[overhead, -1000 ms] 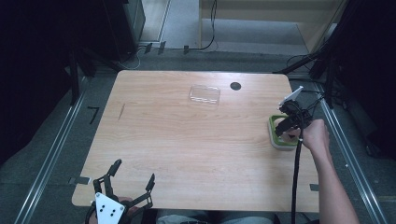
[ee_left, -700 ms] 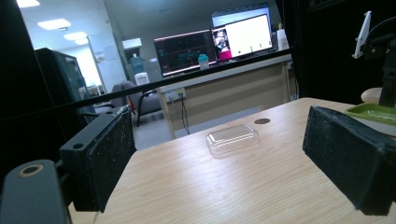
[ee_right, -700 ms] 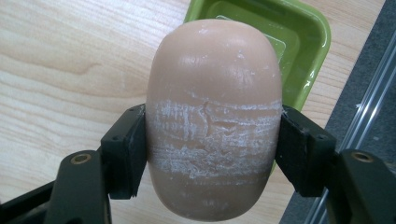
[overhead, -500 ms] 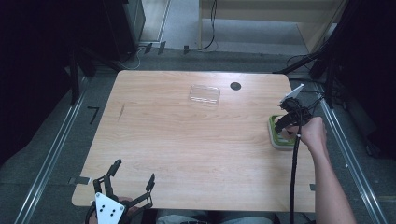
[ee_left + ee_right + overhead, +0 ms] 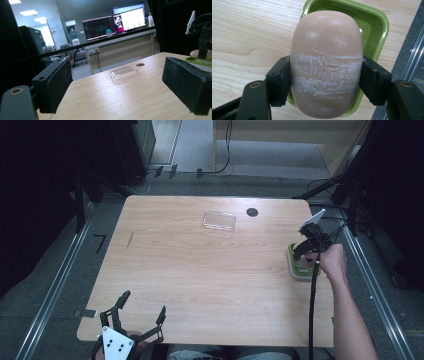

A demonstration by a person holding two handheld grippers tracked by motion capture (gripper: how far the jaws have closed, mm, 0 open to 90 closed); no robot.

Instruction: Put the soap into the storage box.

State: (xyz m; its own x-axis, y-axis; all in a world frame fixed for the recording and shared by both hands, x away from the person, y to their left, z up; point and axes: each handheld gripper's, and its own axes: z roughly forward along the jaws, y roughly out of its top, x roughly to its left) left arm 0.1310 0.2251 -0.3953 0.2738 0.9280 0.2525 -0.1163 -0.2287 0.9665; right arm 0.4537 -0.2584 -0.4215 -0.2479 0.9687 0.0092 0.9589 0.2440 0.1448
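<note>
- Two grippers at a light wooden table (image 5: 200, 270), seen from above, one in each of a person's hands.
- Right gripper (image 5: 324, 82) at the table's right edge, clamped on a pinkish-tan oval bar of soap (image 5: 325, 62), a black jaw pressed against each long side.
- Soap surface smooth, with a band of whitish scuffing across the middle, at the height of the jaws.
- Green dish (image 5: 372, 27) directly under the soap, rectangular with rounded corners, close to the table's right edge; cannot tell whether the soap rests in the dish or hangs just above it.
- From above, right hand (image 5: 332, 260) wrapped around the gripper's handle, forearm reaching in from the bottom right, black cable (image 5: 312, 310) trailing down beside it.
- Left gripper (image 5: 137, 322) at the near left corner of the table, jaws spread wide with nothing between them, white plate on its top.
- Along the left gripper's jaws, bare tabletop between the two black pads (image 5: 58, 82).
- Clear plastic lid (image 5: 219, 221) lying flat near the far edge of the table, a little right of centre, well apart from both grippers.
- Small dark round hole (image 5: 252, 212) in the tabletop just right of the lid.
- Beyond the table, a long desk with lit computer screens (image 5: 115, 23).
</note>
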